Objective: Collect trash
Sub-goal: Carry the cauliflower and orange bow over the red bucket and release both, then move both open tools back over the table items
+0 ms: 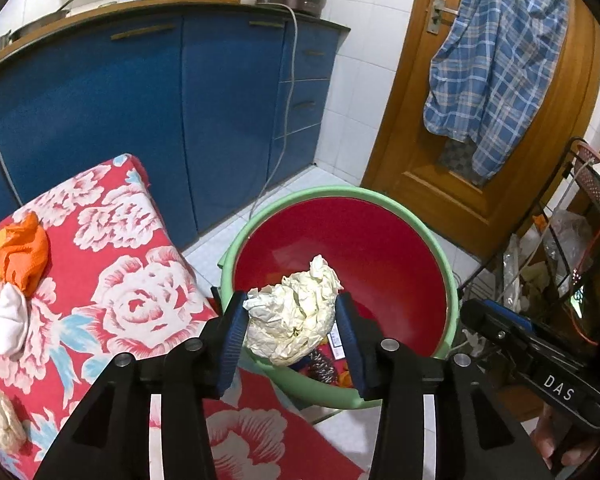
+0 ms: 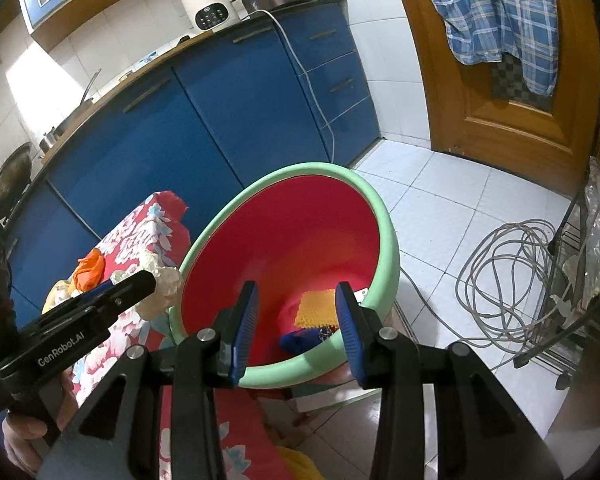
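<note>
Dropping the crumpled paper wad [image 1: 296,312] cleanly into the bin [image 1: 452,280] is the step in hand, as I judge it. The bin, green outside and red inside, stands on the floor just beside the counter [image 1: 112,248], which is draped in a red floral cloth. To do it well, the left gripper [image 1: 294,320] should carry the wad a little further past the near rim, toward the middle of the opening, before letting go; the wad looks light and springy and could catch on a pad or bounce off the rim. A full, quick opening, with the fingers pointing downward, should let it fall free.

More trash waits on the counter: an orange rag [image 1: 24,256], a white wad [image 1: 6,320] beside it, and a pale crumpled lump [image 1: 0,420] nearer the lower edge. Inside the bin lie a yellow mesh piece [image 2: 316,308] and something blue [image 2: 300,338], with other scraps I cannot identify.

The left jaws stand fairly wide, clamped on the paper wad, both blue pads pressing its sides; the wad hangs over the near part of the bin's mouth.

The right gripper [image 2: 296,316] hovers over the bin too, its jaws parted about as wide, with nothing between them and touching nothing. It is free to reach for the next piece on the counter.
</note>
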A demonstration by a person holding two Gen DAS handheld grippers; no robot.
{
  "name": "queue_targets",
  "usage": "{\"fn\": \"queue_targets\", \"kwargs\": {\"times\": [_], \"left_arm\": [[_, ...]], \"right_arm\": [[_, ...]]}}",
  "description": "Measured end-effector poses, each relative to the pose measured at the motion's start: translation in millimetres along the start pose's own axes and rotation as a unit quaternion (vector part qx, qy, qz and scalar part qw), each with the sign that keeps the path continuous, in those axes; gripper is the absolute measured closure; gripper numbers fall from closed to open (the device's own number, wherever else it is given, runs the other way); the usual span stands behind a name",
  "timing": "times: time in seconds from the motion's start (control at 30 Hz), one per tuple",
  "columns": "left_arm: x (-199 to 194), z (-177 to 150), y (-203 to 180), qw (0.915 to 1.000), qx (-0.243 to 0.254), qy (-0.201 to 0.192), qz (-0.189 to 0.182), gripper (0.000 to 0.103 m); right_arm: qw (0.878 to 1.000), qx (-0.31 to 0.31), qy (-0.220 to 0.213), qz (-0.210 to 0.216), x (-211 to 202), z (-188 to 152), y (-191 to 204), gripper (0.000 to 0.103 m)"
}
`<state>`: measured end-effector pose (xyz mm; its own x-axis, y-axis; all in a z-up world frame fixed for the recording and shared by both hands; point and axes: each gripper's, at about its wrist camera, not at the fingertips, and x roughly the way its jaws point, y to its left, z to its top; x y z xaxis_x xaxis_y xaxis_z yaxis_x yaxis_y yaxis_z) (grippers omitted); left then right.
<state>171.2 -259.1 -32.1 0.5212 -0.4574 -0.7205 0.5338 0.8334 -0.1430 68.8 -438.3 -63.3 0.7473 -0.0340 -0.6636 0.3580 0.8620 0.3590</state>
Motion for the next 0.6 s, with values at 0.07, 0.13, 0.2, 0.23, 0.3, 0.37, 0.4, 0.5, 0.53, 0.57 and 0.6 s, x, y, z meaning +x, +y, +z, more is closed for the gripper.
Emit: {"fn": "queue_targets", "kwargs": {"times": [0.07, 0.13, 0.2, 0.23, 0.3, 0.37, 0.4, 0.5, 0.53, 0.57, 0.6], "left_arm": [[-2.7, 0.1, 0.9, 1.0000, -0.002, -0.002, -0.005, 0.055], [-5.6, 1.6, -0.2, 0.9999, -0.001, -0.008, -0.009, 0.048], [-8.9, 3.1, -1.9, 0.9999, 0.003, -0.015, -0.008, 0.045], [-10.5, 3.4, -2.8, 0.9998, 0.005, -0.017, -0.007, 0.045], [-12.9, 3.8, -3.1, 0.9998, 0.006, -0.018, -0.007, 0.045], [-15.2, 3.6, -2.6, 0.9998, 0.005, -0.019, -0.007, 0.045], [-16.7, 3.2, -2.1, 0.9998, 0.004, -0.019, -0.007, 0.045], [-21.9, 2.4, 0.7, 0.9998, 0.001, -0.021, -0.003, 0.045], [-24.5, 1.7, 2.2, 0.9997, -0.001, -0.023, -0.001, 0.045], [-26.7, 0.9, 3.7, 0.9997, -0.002, -0.024, 0.002, 0.045], [-29.6, -0.3, 6.0, 0.9997, -0.005, -0.025, 0.005, 0.045]], "right_arm": [[1.000, 0.000, 0.000, 0.001, -0.9, -0.8, 0.9, 0.061], [1.000, -0.001, -0.001, 0.003, -2.8, -1.1, 0.4, 0.061], [1.000, -0.001, -0.004, 0.003, -4.3, -0.8, 0.7, 0.061], [1.000, -0.002, -0.005, 0.003, -5.3, -0.5, 0.8, 0.061], [1.000, -0.002, -0.006, 0.003, -7.1, -0.4, 1.0, 0.061], [1.000, -0.002, -0.008, 0.004, -9.4, -0.6, 1.6, 0.061], [1.000, -0.003, -0.009, 0.004, -10.1, -0.9, 1.6, 0.061], [1.000, -0.004, -0.010, 0.008, -13.4, -1.9, 3.4, 0.061], [1.000, -0.005, -0.010, 0.009, -14.6, -2.5, 4.4, 0.061], [1.000, -0.006, -0.010, 0.011, -15.6, -3.0, 5.6, 0.061], [1.000, -0.007, -0.009, 0.012, -16.3, -3.2, 6.8, 0.061]]}}
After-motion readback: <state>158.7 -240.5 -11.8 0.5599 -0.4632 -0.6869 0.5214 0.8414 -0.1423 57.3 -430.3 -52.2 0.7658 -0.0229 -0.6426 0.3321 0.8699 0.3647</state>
